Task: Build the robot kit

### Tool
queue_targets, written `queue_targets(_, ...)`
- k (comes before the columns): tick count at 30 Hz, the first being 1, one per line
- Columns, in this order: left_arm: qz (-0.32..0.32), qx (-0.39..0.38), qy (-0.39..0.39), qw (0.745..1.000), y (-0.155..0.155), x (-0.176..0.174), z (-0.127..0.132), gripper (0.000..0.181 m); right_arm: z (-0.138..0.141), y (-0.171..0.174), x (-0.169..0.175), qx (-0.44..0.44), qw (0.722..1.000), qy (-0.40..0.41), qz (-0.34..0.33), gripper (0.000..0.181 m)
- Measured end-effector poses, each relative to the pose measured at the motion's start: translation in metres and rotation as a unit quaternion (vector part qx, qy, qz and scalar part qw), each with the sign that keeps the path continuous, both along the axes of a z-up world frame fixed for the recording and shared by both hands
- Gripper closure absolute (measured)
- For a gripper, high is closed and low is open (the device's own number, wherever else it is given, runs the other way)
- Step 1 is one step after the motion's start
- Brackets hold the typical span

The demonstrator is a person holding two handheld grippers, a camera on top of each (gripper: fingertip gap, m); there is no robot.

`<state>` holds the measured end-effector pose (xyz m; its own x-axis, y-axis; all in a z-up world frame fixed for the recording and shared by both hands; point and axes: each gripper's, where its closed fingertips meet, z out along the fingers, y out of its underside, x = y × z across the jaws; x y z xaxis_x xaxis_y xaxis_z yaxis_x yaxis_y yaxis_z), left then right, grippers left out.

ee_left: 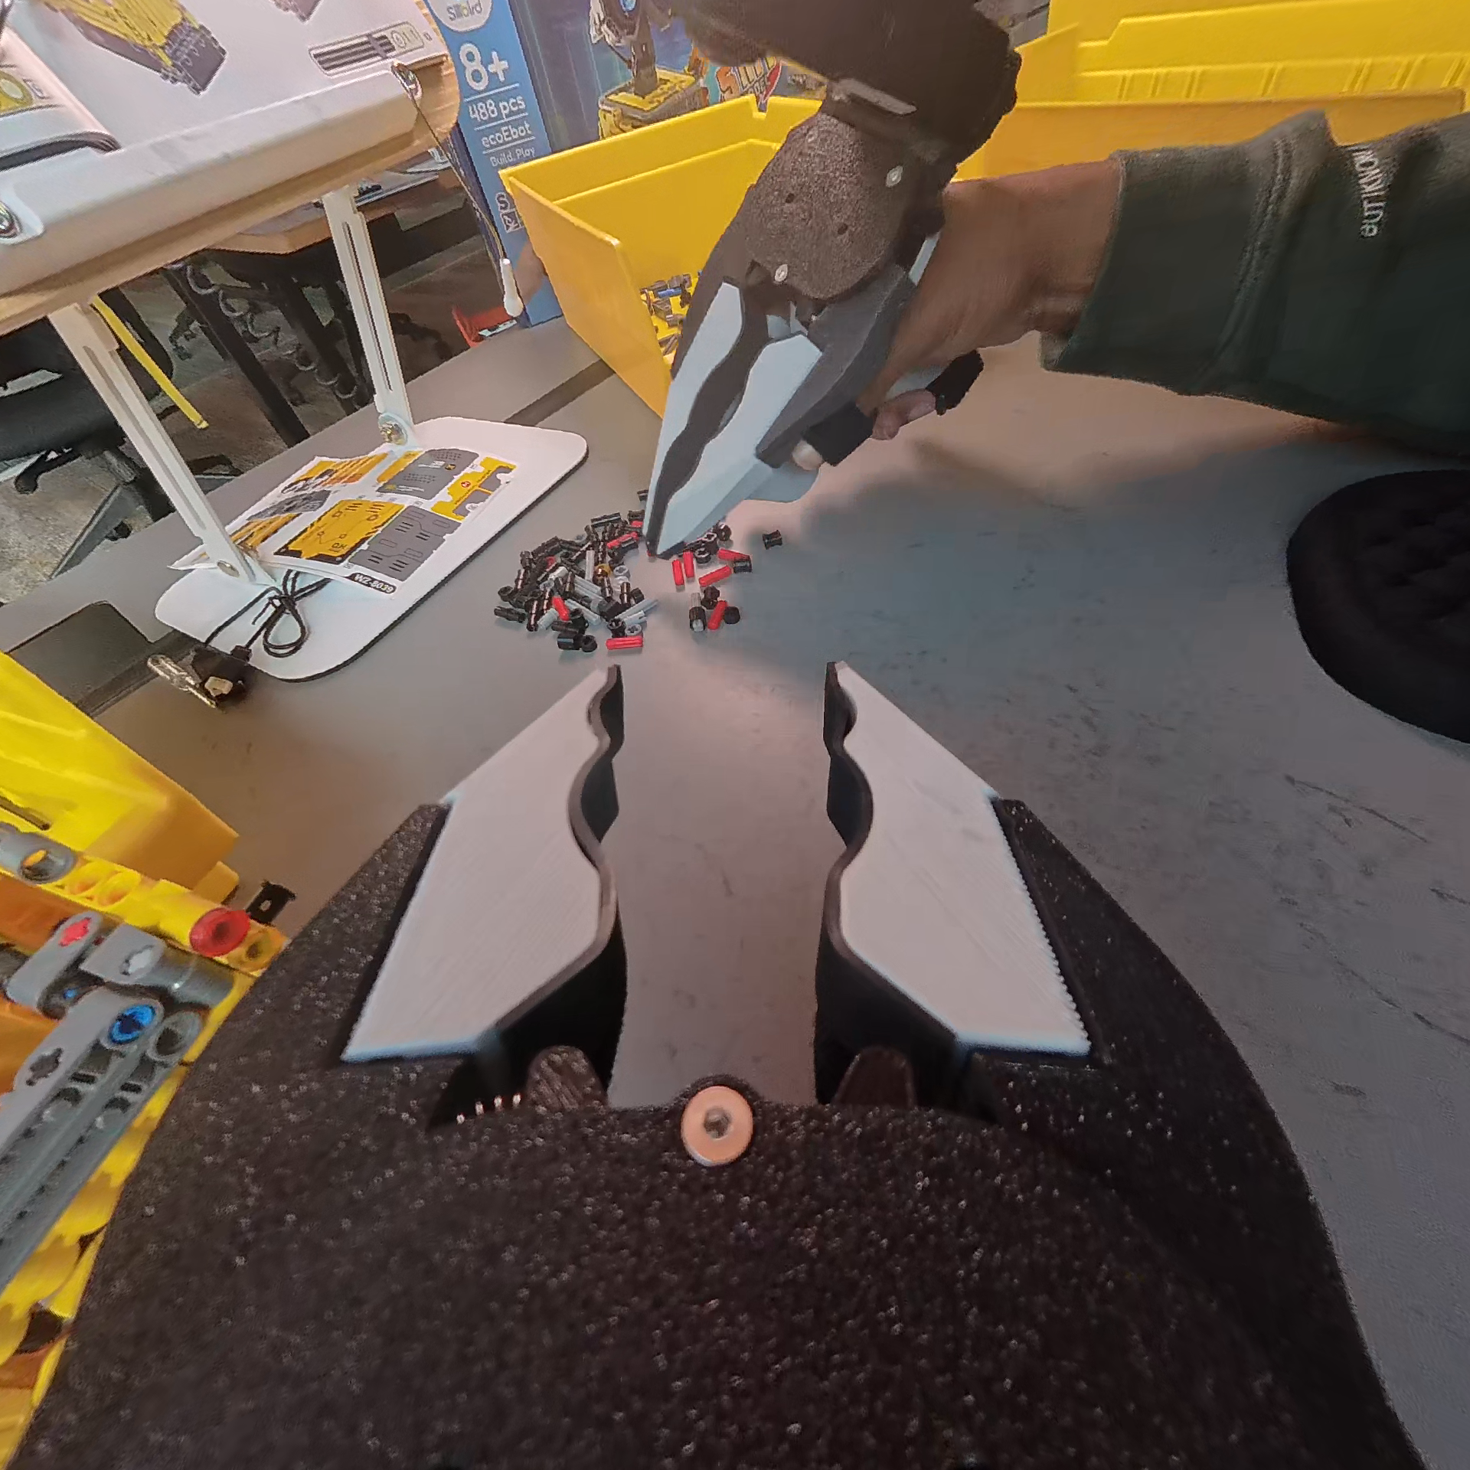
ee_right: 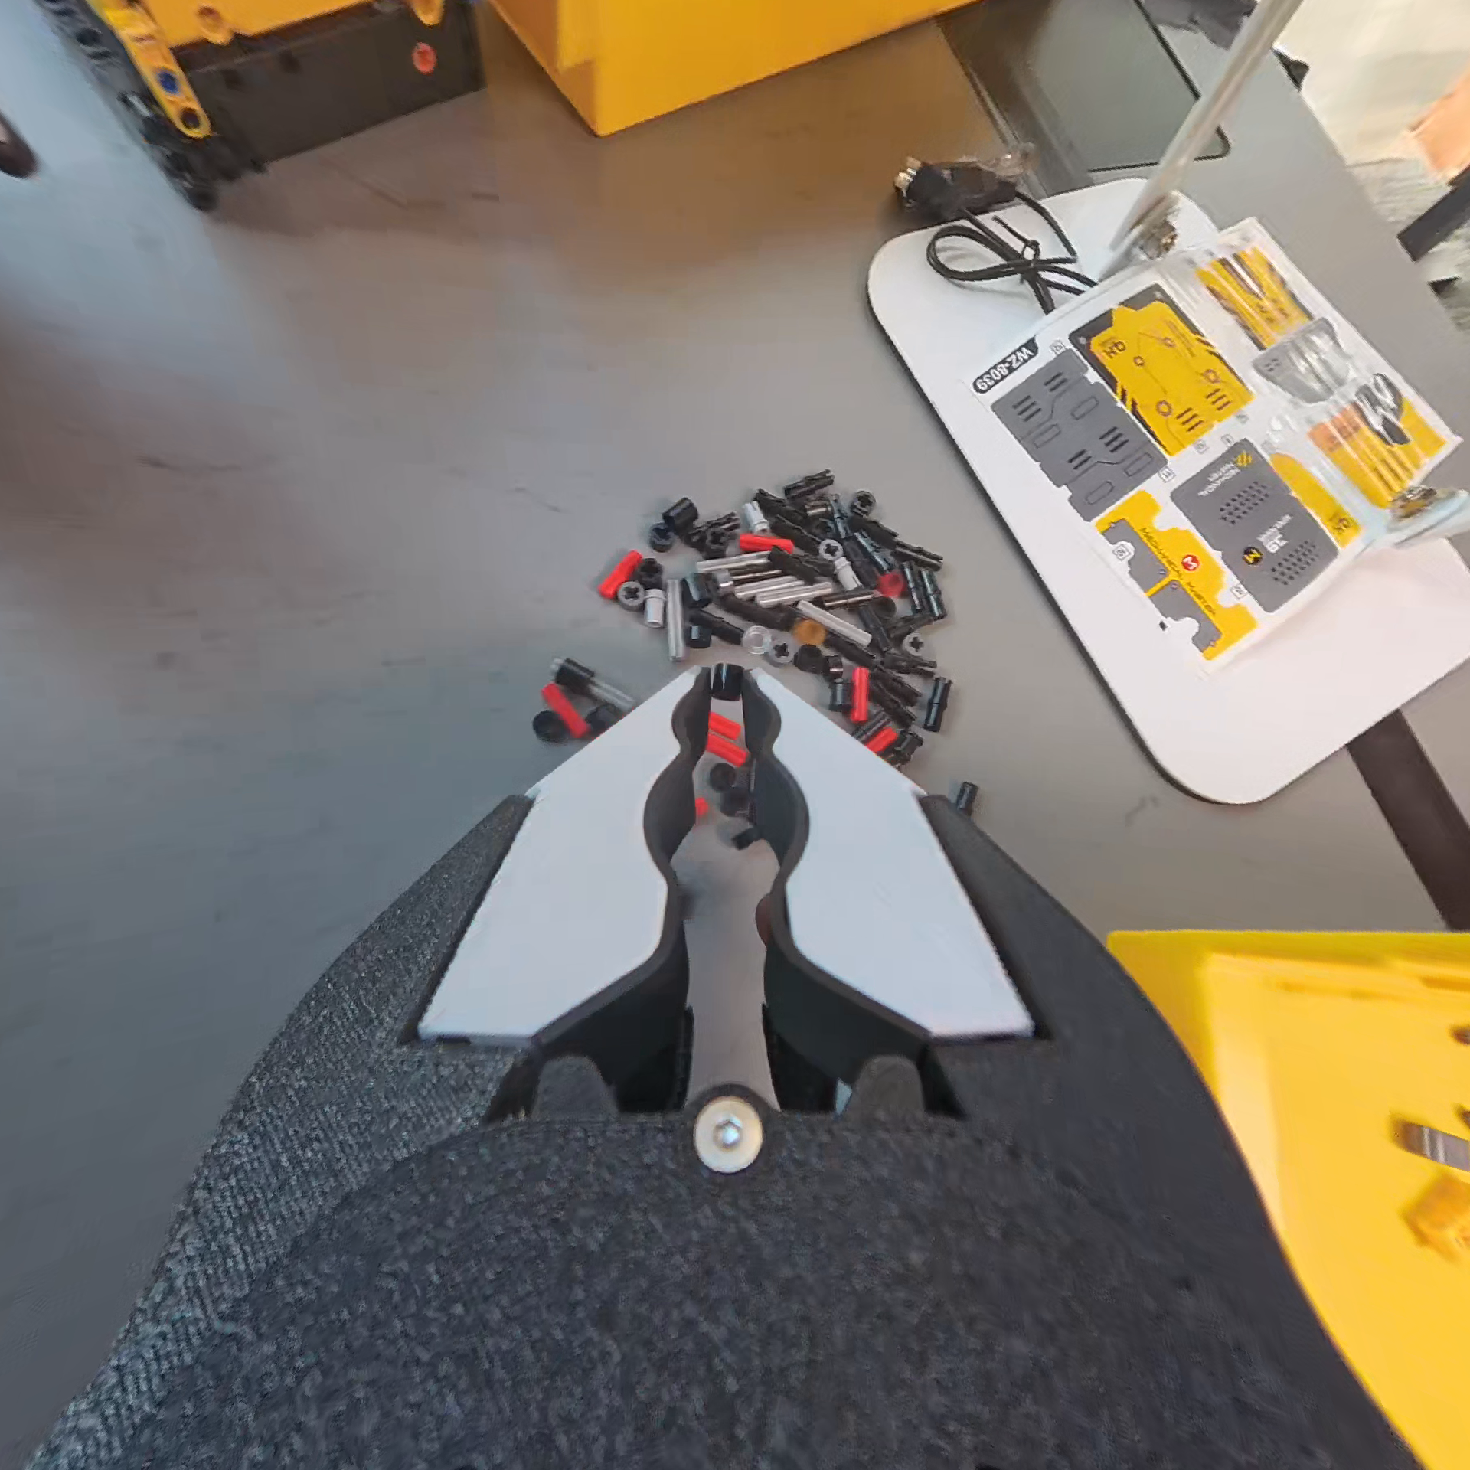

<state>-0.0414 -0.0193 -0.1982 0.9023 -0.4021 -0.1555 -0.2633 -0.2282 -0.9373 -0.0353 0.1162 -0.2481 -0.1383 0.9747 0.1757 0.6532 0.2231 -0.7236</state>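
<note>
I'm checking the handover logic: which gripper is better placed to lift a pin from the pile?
Right. The right gripper has its tips down in the pile of small pins, shut on a black pin. The left gripper is open and empty, short of the pile.

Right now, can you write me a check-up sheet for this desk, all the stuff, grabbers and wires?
Surface: grey table, a few scuff marks.
Job's things: pile of small black, red and grey building pins; part-built yellow and grey model.
Clutter: sticker sheet on a white stand base; black round pad.
Grippers: left hand-held gripper open, above bare table; right hand-held gripper shut on a black pin at the pile's edge.
Cables: thin black cord coiled on the stand base.
Surroundings: yellow bins; toy box behind.
</note>
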Motion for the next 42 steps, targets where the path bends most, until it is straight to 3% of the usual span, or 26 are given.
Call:
queue_targets(3,0.002,0.002,-0.001,1.000,0.000,-0.001,0.001,0.131,-0.007,0.004,-0.005,0.010,1.000,-0.004,-0.008,0.164)
queue_targets(7,0.004,0.002,-0.003,1.000,0.000,-0.003,0.001,0.131,0.016,0.015,0.002,0.002,0.999,0.030,-0.028,0.165)
queue_targets(14,-0.002,0.000,0.001,1.000,-0.001,-0.001,0.000,0.131,0.017,0.047,0.032,0.016,0.996,-0.005,-0.083,0.177)
queue_targets(23,-0.001,0.000,-0.001,1.000,-0.001,-0.002,0.000,0.131,-0.010,0.032,0.036,0.003,0.999,-0.046,-0.029,0.176)
queue_targets(33,-0.001,-0.001,-0.001,1.000,-0.001,-0.002,0.000,0.131,-0.016,0.024,0.031,-0.019,0.998,-0.052,0.004,0.164)
queue_targets(42,-0.002,0.000,-0.002,1.000,-0.001,-0.002,0.000,0.132,-0.018,0.018,0.036,-0.040,0.997,-0.063,0.015,0.177)
